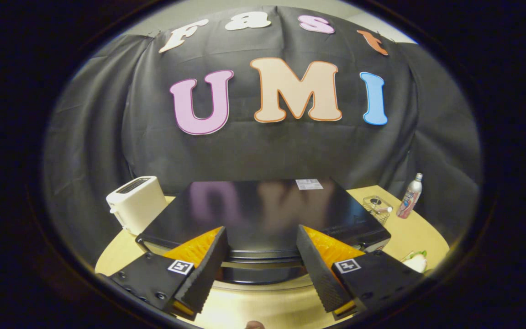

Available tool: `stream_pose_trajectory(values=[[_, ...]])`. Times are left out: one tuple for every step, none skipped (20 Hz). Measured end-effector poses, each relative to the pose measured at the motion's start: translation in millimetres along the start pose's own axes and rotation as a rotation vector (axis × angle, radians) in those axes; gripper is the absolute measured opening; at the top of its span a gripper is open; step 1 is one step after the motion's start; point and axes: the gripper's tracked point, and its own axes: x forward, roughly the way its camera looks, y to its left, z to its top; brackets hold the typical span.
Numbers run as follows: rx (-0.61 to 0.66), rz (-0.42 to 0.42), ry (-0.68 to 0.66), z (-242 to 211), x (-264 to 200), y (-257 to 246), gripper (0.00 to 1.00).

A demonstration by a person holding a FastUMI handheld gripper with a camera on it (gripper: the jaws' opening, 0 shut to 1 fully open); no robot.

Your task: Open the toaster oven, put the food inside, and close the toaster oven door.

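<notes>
Just above the toaster oven [263, 214], tool [260, 269] fingers spread.

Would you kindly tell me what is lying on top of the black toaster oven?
On the glossy black toaster oven, only a small white label lies near its back edge. The open gripper fingers cover part of its front, so the door is partly hidden.

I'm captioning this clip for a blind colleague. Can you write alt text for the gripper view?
The gripper hangs open above the front top edge of a black toaster oven on a wooden table, its fingers apart and holding nothing. A white toaster stands beside the oven on one side; a small wire basket and a bottle stand on the other.
</notes>
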Motion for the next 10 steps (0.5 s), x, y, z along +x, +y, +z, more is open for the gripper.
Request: stream_pose_trajectory(values=[[-0.001, -0.001, -0.001, -0.5, -1.3, 0.0, 0.96], [0.0, -0.001, -0.01, -1.4, -3.0, -0.2, 0.96], [-0.001, -0.001, -0.016, -1.1, -3.8, 0.2, 0.96], [0.004, -0.002, -0.024, -2.1, -3.1, -0.1, 0.97], [0.007, -0.005, -0.037, -1.5, -10.2, -0.7, 0.97], [0.005, -0.006, -0.043, -5.7, -11.7, -1.6, 0.97], [0.015, -0.008, -0.033, -9.3, -14.7, -2.1, 0.97], [0.016, -0.013, -0.043, -11.2, -20.7, -3.1, 0.97], [0.006, -0.015, -0.033, -15.2, -25.2, -3.3, 0.97], [-0.003, -0.018, -0.037, -16.5, -32.2, -2.0, 0.97]])
